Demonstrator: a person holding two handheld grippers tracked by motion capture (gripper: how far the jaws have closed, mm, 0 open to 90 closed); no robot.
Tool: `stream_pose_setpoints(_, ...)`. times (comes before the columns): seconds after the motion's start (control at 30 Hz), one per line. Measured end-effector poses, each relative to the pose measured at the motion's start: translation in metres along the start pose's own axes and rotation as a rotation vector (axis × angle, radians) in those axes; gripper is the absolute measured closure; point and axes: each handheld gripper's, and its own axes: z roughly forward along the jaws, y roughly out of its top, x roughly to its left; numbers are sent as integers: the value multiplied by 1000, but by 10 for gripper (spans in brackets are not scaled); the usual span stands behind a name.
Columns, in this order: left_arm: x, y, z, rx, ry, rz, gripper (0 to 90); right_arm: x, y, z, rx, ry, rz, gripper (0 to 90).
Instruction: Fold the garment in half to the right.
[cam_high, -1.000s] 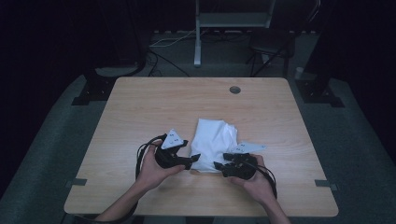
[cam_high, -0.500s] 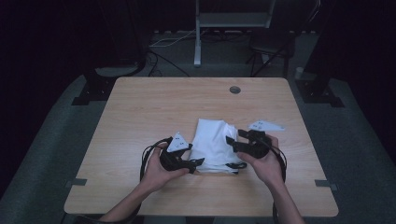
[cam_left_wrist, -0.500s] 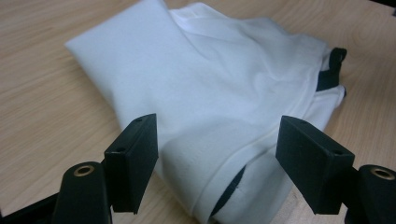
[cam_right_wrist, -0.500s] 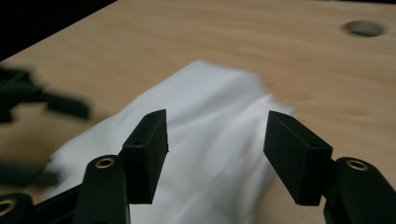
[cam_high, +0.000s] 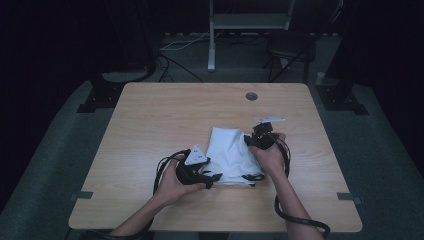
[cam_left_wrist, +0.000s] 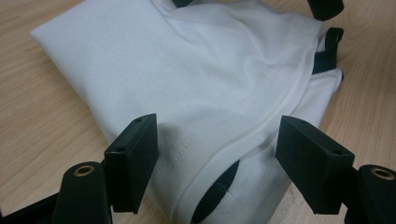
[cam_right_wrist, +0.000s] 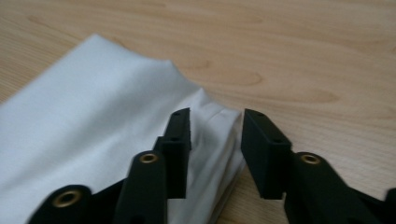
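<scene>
Cloth, white with dark trim, lies folded into a compact stack near the table's front edge; folding looks largely done, the last tuck seemingly remaining. Left gripper hovers wide apart over the near hem. Right gripper, jaws half-parted, straddles the far corner, not yet clenched.

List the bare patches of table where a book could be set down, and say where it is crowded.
Free: the far half of the table beyond the folded white garment, and the left side beside the left claw. Crowded: near centre, where both claws, including the right claw, flank the garment.
</scene>
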Motion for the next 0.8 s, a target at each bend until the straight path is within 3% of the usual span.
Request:
stream_pose_setpoints(0.1,0,0,-1,6,-4,-2,293,-1,-6,3,-12,-7,11,830)
stream_pose_setpoints(0.37,-1,-2,0,41,-19,-11,293,-4,-9,2,-31,-43,27,802)
stream_pose_setpoints(0.57,0,-3,0,49,-24,-17,293,-5,-10,3,-47,-56,10,623)
stream_pose_setpoints(0.67,1,-2,-5,18,-23,-27,293,-6,-10,-1,-91,-53,8,497)
stream_pose_setpoints(0.77,2,1,-11,-15,4,-27,293,-3,-8,-6,-115,-44,-26,377)
stream_pose_setpoints(0.8,2,1,-11,-15,4,-27,293,-3,-8,-6,-115,-44,-26,377)
